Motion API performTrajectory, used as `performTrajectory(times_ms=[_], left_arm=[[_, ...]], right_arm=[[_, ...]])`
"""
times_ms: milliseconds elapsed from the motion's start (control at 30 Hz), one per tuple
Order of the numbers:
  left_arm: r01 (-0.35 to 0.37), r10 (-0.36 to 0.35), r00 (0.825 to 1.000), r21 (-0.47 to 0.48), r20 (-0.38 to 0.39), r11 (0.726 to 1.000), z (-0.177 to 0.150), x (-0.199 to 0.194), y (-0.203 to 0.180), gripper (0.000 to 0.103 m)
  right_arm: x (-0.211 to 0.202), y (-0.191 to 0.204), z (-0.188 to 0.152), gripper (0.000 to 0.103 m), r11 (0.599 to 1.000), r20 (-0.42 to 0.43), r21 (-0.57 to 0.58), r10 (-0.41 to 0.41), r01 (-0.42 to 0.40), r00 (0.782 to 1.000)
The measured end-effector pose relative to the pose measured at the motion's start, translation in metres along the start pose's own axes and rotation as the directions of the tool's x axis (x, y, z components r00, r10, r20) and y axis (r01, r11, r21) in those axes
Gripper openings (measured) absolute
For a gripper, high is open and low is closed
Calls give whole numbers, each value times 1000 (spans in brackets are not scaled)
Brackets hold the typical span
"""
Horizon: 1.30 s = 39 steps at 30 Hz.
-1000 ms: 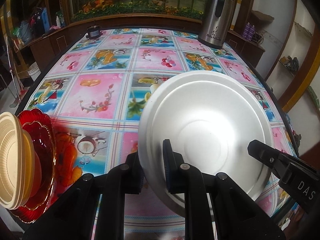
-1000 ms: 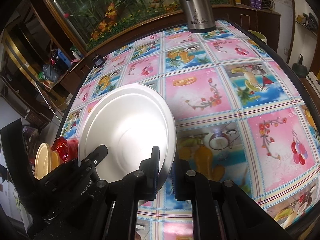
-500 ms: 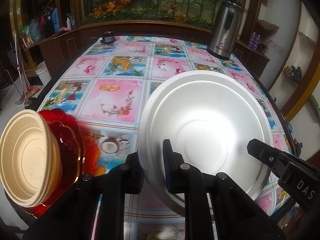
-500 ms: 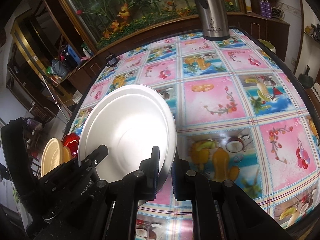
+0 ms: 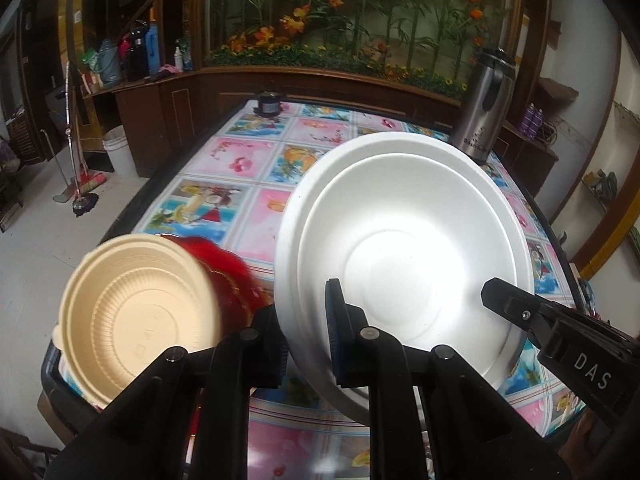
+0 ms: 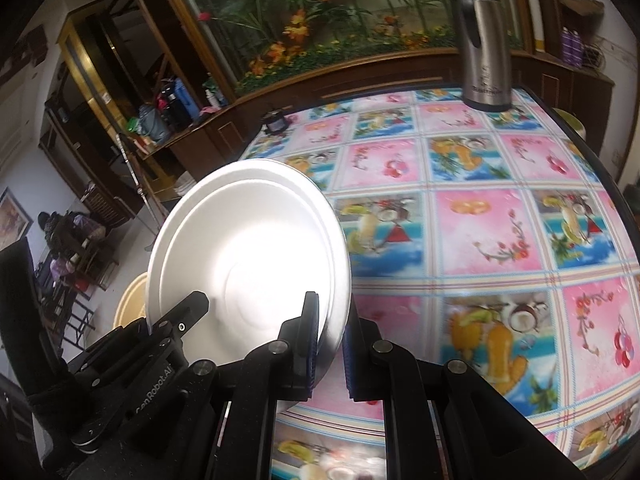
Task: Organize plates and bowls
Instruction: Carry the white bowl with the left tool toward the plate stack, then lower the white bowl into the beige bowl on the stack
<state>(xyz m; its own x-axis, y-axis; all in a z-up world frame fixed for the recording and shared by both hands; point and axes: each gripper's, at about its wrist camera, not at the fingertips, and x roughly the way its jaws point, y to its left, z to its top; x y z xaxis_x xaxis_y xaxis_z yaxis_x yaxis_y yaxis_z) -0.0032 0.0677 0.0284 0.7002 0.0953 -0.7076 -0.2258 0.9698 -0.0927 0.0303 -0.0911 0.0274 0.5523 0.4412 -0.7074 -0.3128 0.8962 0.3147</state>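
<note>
I have the white foam plates [image 5: 404, 248], two nested with their rims slightly offset, held between both tools and tilted clear of the table. My left gripper [image 5: 306, 332] is pinched tight on the near-left rim; my right gripper [image 6: 330, 350] is clamped on the opposite rim, its tip showing in the left view.

What the next move turns on: the cream plastic bowl [image 5: 140, 312], sitting in the red glass dish [image 5: 230, 276], lies to the left of the plates at the table's near-left corner, just beside my left gripper, so that hand leads any stacking.

Compared with a second ago, the bowl faced me edge-on at the frame border; now its ribbed inside is open to view and close to the plates. The steel thermos [image 6: 482, 40] and flowered tablecloth [image 6: 500, 220] look farther below.
</note>
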Motion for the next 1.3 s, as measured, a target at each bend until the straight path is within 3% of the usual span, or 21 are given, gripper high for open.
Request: performTrajectory(times_ms=[700,1300], left_arm=[[-130,135,991,-196,12,972,-5,-11,107,14],[-195,199,980,-256,-8,947,-16,-14,143,14]], right_arm=[[46,108,-1,10,976,-89,-154,143,-156,986],[70,157,-8,10,953,-153,-223,172,-203,973]])
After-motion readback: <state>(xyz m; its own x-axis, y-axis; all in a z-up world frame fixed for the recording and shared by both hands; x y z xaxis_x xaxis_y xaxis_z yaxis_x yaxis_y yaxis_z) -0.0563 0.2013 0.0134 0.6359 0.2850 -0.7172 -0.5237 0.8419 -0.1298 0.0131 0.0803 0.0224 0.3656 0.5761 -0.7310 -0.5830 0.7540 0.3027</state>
